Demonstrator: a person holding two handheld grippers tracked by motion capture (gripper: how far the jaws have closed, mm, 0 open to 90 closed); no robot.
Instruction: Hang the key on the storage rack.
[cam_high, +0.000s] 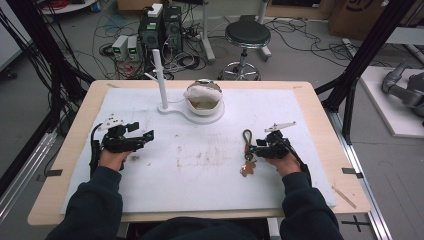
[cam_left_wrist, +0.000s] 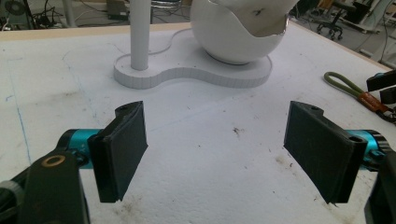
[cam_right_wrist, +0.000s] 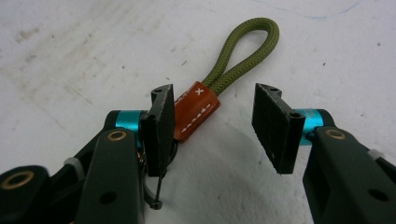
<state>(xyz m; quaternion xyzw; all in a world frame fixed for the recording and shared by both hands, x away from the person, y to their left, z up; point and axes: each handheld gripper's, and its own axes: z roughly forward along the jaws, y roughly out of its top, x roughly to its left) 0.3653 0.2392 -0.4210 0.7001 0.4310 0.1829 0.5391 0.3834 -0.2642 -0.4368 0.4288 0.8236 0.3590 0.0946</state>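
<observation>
Both pairs of my jaws stand apart with nothing clamped between them. Nearest me, my forearms in dark sleeves come in over the front edge of the table, which is covered by a white, scuffed foam sheet. My right gripper sits low over the sheet at the right, its jaws spread around a keychain that lies flat on the foam: the orange leather tab rests against the inner face of one pad, while the other pad stands clear of it. From the tab an olive cord loop runs away from me, and metal ring parts show under the gripper's arm beside the tab. In the high view a small brown piece at the keychain's near end lies just beside my right hand. My left gripper hovers over bare foam at the left, well apart from the keychain, jaws wide. Farther on, near the table's far edge, a white stand carries an upright post and a round white bowl with something pale inside. Beyond the table, a black stool and cables lie on the floor.
</observation>
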